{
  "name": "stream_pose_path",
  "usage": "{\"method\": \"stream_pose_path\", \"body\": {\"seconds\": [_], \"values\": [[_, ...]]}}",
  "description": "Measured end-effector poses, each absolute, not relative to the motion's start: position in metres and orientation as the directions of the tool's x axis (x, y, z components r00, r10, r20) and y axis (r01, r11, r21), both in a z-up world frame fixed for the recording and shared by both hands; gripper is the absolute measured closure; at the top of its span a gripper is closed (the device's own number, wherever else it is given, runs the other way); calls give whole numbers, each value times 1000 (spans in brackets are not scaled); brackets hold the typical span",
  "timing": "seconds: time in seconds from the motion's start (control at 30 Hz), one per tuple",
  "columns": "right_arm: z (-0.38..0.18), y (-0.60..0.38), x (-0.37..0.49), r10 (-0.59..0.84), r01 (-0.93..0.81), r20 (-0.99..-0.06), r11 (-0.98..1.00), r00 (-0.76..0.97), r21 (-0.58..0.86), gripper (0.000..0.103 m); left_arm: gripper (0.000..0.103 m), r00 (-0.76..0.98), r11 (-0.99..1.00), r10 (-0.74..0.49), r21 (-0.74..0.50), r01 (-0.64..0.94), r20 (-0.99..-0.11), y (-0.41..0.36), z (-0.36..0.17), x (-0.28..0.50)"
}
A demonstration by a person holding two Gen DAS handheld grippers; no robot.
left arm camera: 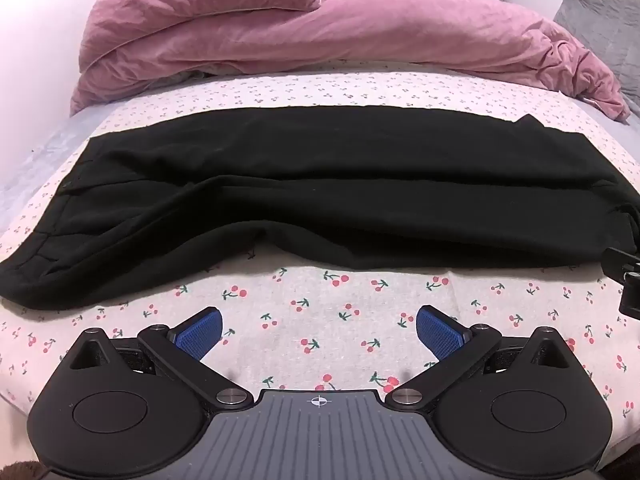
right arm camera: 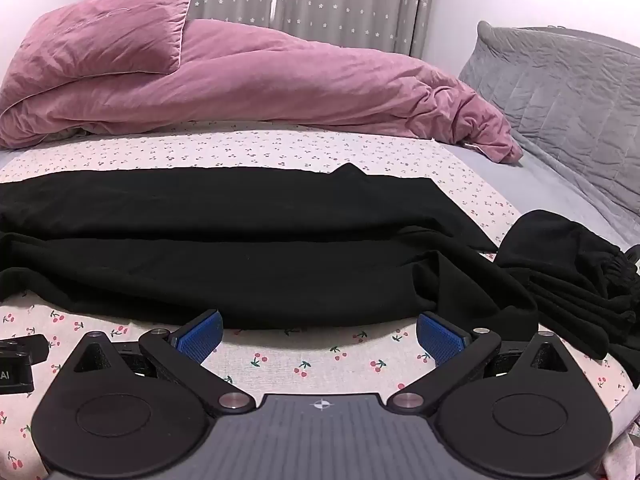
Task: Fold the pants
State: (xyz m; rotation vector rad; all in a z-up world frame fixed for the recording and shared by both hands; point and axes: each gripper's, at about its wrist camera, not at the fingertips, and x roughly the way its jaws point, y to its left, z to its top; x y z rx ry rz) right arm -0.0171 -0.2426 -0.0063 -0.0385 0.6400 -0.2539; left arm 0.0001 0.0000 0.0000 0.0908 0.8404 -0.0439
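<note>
Black pants lie spread lengthwise across a cherry-print sheet, with the waistband end at the left. In the right wrist view the same pants run across the bed, their near edge just beyond my fingertips. My left gripper is open over bare sheet, a little short of the pants' near edge, nothing between its blue pads. My right gripper is open too, blue pads wide apart and empty. Part of the right gripper shows at the left view's right edge.
A pink duvet and pink pillow are heaped along the far side of the bed. A second bunched black garment lies at the right. A grey quilted headboard stands at the right, curtains behind.
</note>
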Motion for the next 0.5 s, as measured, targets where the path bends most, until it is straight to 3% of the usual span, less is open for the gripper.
{"method": "stream_pose_path", "body": {"seconds": [0.5], "values": [[-11, -246, -23, -224, 224, -600, 972, 768, -76, 0, 0, 679, 995, -8, 59, 75, -734, -2, 7, -8]]}}
